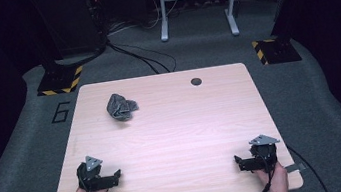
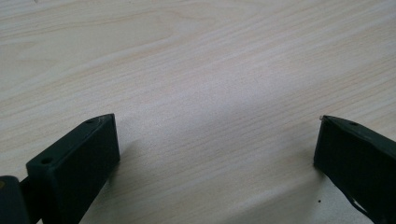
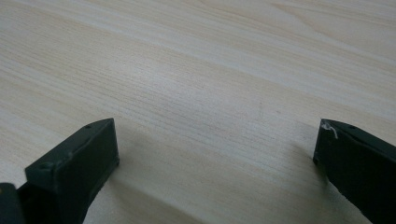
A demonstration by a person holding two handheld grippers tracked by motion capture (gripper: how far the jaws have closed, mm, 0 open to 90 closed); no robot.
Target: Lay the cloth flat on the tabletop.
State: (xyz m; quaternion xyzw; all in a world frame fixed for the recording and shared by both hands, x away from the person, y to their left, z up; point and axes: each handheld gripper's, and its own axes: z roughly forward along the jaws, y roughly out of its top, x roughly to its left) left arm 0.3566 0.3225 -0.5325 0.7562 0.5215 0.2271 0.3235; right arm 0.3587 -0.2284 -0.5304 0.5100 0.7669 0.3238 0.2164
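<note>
A crumpled grey cloth (image 1: pixel 120 107) lies on the light wooden table (image 1: pixel 174 136), toward its far left. My left gripper (image 1: pixel 103 177) rests near the front left corner, held by a hand, far from the cloth. In the left gripper view its black jaws stand wide apart over bare wood, so the left gripper (image 2: pixel 217 135) is open and empty. My right gripper (image 1: pixel 249 159) sits near the front right corner in the other hand. The right gripper (image 3: pixel 217 140) also has its jaws spread wide with only tabletop between them.
A small dark round hole (image 1: pixel 196 81) marks the table's far edge. Beyond the table are grey carpet, black cables (image 1: pixel 142 54), a white desk frame (image 1: pixel 195 1), and two stands with yellow-black striped bases (image 1: pixel 60 81).
</note>
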